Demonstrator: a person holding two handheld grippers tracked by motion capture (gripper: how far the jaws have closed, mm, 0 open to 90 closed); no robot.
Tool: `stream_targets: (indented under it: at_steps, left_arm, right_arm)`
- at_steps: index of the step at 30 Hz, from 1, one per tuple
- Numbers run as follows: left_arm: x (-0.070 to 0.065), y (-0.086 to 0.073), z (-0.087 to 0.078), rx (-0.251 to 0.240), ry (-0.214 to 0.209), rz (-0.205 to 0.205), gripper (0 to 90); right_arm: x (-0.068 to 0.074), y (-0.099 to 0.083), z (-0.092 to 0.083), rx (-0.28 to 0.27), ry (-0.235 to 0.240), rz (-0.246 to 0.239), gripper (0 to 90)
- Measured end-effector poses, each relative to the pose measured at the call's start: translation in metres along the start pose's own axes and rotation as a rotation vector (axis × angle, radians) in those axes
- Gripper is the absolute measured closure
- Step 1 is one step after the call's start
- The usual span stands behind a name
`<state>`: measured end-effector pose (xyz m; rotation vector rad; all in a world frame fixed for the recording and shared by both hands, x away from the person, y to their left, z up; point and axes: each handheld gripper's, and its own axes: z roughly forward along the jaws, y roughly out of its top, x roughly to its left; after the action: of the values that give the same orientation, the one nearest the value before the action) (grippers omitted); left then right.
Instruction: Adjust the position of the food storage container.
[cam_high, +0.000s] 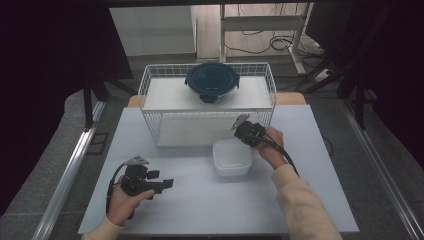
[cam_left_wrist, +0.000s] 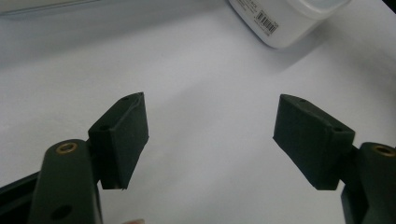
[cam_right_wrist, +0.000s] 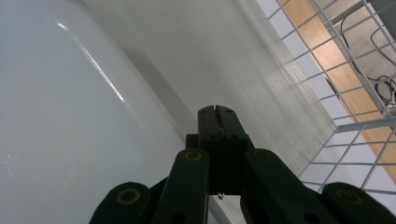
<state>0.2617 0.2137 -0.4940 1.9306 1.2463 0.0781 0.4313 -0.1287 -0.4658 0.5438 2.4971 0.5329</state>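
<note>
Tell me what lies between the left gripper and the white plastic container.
Nothing: in the high view, bare table runs from the left gripper to the white plastic container. The left gripper view shows the same.

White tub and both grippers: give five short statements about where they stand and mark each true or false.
1. The right gripper has its jaws shut. True.
2. The left gripper is clamped on the white tub. False: its jaws stand open over the bare table, with the tub farther off.
3. The white tub sits inside the wire basket. False: it stands on the table in front of the basket.
4. A round container with a dark lid rests on top of the wire basket. True.
5. The right gripper is beside the white tub, near the basket's front. True.
</note>
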Motion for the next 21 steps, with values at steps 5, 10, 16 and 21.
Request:
stream_targets:
  at_steps: [5,10,16,21]
  left_arm:
    - [-0.001,0.000,-0.001,-0.002,-0.003,0.002,25.6]
    - [-0.001,0.000,0.000,0.000,-0.003,0.001,25.7]
    - [-0.001,0.000,-0.001,-0.001,-0.004,-0.003,25.7]
    - [0.000,0.000,0.000,0.003,-0.004,-0.004,25.7]
  right_arm:
    - [0.009,-0.001,-0.007,0.005,0.027,-0.014,89.9]
    - [0.021,-0.005,-0.016,0.005,0.061,-0.021,89.9]
    - [0.034,-0.010,-0.027,-0.002,0.115,0.008,89.9]
    - [0.040,-0.017,-0.034,-0.015,0.170,0.070,89.8]
